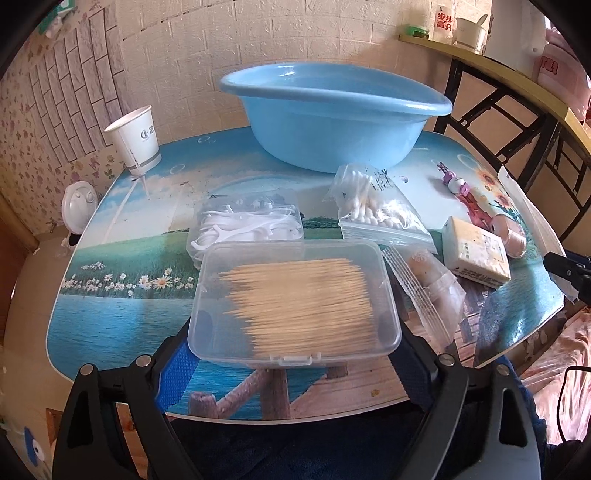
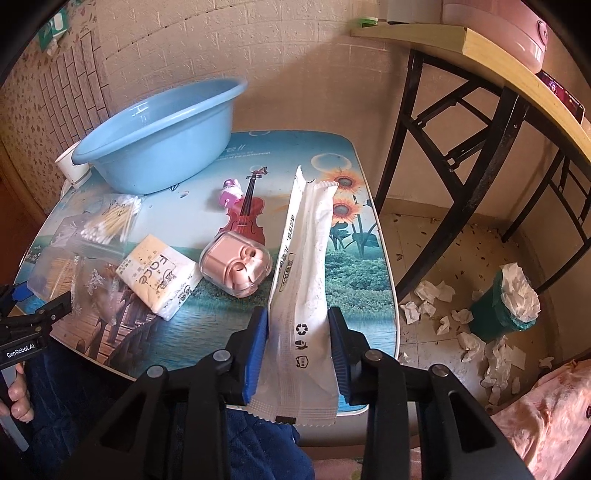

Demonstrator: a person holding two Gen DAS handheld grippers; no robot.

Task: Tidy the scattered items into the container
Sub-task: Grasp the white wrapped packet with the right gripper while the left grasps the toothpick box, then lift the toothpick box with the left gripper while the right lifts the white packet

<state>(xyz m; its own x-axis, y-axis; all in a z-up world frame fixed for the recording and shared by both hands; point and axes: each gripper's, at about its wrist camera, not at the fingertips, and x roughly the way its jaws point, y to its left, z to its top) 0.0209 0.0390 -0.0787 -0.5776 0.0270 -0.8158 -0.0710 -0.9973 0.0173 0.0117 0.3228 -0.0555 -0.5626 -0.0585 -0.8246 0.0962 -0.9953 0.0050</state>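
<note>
A green bin (image 2: 495, 314) overflowing with tissues stands amid crumpled tissues (image 2: 430, 295).

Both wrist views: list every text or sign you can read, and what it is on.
"FACE": tissue pack; its smaller print is unreadable.
"GenRobot.AI": left gripper, seen from the right wrist.
Recycling symbol: long white packet; its other print is too small.
Red characters: glass on the shelf, unreadable.
Grey logo: paper cup, blurred.

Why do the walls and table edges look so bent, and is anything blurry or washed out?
Left wrist view: the fisheye lens bows the blue basin and table edge; the toothpick box looks motion-smeared; dark corners. Right wrist view: same bending on the shelf legs; the white sachet is bright yet readable; cotton swabs look soft.
</note>
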